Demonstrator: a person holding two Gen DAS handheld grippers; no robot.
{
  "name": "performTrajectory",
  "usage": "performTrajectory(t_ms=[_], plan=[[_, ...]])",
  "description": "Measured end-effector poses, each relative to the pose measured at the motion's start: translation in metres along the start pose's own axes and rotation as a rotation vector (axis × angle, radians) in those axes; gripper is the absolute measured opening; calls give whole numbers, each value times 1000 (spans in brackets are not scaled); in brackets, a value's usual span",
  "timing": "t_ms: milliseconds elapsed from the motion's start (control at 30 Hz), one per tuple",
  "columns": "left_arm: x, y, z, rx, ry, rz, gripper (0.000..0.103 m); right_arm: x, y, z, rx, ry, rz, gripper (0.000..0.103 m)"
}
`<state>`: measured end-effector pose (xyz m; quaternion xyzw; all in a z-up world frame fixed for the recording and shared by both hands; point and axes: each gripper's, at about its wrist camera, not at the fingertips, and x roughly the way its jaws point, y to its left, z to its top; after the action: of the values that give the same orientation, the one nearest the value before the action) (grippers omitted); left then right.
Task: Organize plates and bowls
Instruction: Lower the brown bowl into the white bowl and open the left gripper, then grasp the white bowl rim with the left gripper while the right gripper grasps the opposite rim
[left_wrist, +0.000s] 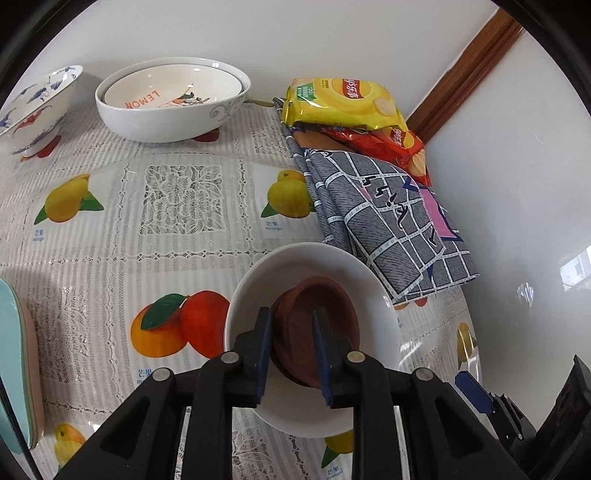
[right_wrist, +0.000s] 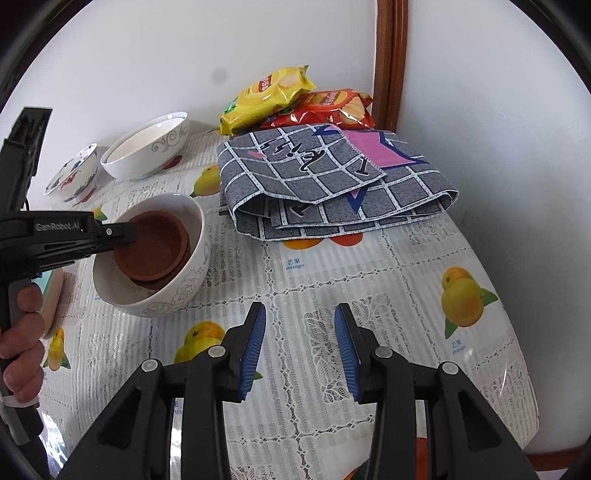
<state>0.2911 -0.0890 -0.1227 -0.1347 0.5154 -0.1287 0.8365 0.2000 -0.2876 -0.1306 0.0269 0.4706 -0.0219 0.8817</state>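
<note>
- Our left gripper (left_wrist: 290, 354) straddles the brown dishes' (left_wrist: 317, 332) rim inside the white bowl (left_wrist: 384, 325), pads apparently loosened.
- Our right gripper (right_wrist: 300, 350) stands open, empty.
- Risk: withdrawing carelessly may snag the rim and tip the bowl.

L gripper (left_wrist: 291, 354) jaws apart astride brown saucers (left_wrist: 314, 332) in white bowl (left_wrist: 258, 288), fruit-print tablecloth (left_wrist: 147, 229).

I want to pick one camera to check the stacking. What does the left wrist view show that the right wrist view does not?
Only the left wrist view: the "LEMON" print in the nested dish and a stack of pastel plates.

Only the right wrist view: the hand holding the left gripper.

Both: brown saucers inside the white bowl, checked cloth, chip bags.
</note>
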Motion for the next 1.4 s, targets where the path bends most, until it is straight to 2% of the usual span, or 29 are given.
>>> performTrajectory(t_ms=[300, 567, 700, 1100, 1400], plan=[[-31, -3, 3, 57, -65, 62, 28, -6, 15, 15, -27, -19, 65, 38], [-28, 16, 4, 16, -14, 115, 31, 1, 33, 42, -19, 10, 165, 38], [-19, 22, 3, 0, 16, 120, 31, 11, 42, 51, -34, 30, 158, 38], [7, 25, 2, 38, 79, 161, 35, 46, 60, 56, -59, 108, 171, 33], [19, 22, 4, 69, 95, 190, 35, 66, 64, 59, -56, 160, 94, 33]])
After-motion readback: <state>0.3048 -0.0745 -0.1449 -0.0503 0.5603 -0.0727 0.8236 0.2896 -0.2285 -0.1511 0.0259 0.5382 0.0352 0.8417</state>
